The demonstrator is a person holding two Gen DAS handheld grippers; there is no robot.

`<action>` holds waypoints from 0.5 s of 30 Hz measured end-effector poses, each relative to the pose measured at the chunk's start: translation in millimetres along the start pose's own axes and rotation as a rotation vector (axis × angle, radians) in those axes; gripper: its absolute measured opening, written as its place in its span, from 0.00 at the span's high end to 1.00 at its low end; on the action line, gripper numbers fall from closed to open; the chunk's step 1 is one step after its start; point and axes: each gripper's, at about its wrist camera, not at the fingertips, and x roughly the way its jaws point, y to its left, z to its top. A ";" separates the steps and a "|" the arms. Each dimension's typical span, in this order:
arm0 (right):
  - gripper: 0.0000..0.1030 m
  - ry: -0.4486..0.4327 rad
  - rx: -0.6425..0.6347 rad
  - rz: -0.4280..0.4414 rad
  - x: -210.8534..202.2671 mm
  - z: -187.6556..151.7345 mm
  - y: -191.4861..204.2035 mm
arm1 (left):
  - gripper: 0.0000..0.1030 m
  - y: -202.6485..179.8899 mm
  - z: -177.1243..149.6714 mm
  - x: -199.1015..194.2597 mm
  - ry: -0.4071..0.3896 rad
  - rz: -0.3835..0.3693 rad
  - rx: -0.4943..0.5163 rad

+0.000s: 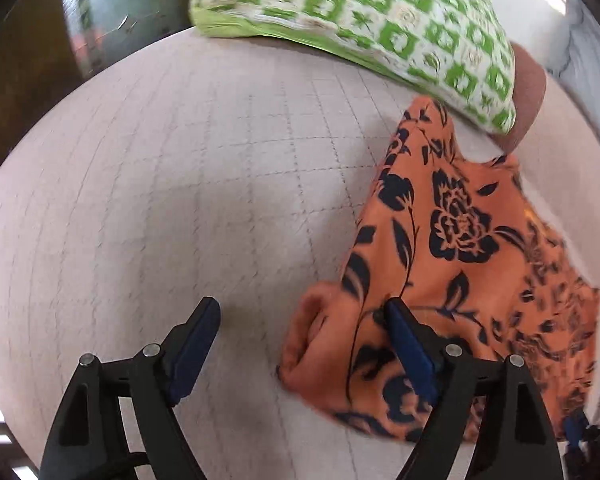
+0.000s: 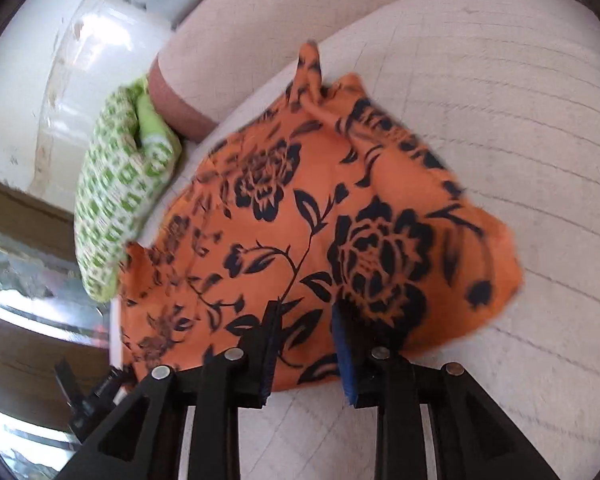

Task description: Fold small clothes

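An orange garment with a dark floral print (image 1: pixel 460 240) lies crumpled on a pale gridded sheet (image 1: pixel 180 180). In the left wrist view it fills the right side. My left gripper (image 1: pixel 300 314) stands wide open at the garment's left edge. Its right finger (image 1: pixel 404 336) is over the cloth and its left finger (image 1: pixel 198 332) over bare sheet. In the right wrist view the orange garment (image 2: pixel 300 220) spreads across the middle. My right gripper (image 2: pixel 306 318) hangs at its near edge, jaws a little apart, with cloth showing in the gap and no pad pressing on it.
A green-and-white patterned cushion (image 1: pixel 380 20) (image 2: pixel 116 200) lies at the far side, just beyond the garment. A pinkish bolster (image 1: pixel 528 92) (image 2: pixel 180 100) sits behind it. The sheet's edge and a shiny floor (image 2: pixel 28 300) lie to the left in the right wrist view.
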 end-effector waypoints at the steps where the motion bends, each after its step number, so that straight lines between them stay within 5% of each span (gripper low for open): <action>1: 0.68 -0.016 -0.009 0.001 -7.9 -1.8 0.2 | 0.18 0.9 -5.6 -8.5 -0.019 0.013 0.013; 4: 0.64 -0.042 -0.023 0.021 -29.7 -7.3 0.3 | 0.18 -1.7 -29.9 -31.2 -0.051 0.051 0.054; 6: 0.34 -0.048 -0.009 0.070 -37.1 -7.3 -0.1 | 0.18 2.0 -41.7 -42.6 -0.054 0.007 0.035; 7: 0.29 -0.069 0.013 0.098 -42.2 -9.0 0.4 | 0.18 3.1 -50.9 -48.7 -0.052 -0.020 0.016; 10: 0.28 -0.111 0.024 0.138 -48.7 -14.3 5.3 | 0.18 -0.8 -70.8 -52.8 -0.011 -0.120 -0.006; 15: 0.28 -0.047 0.088 0.185 -34.5 -33.4 6.7 | 0.18 -3.7 -81.9 -36.7 0.110 -0.237 -0.088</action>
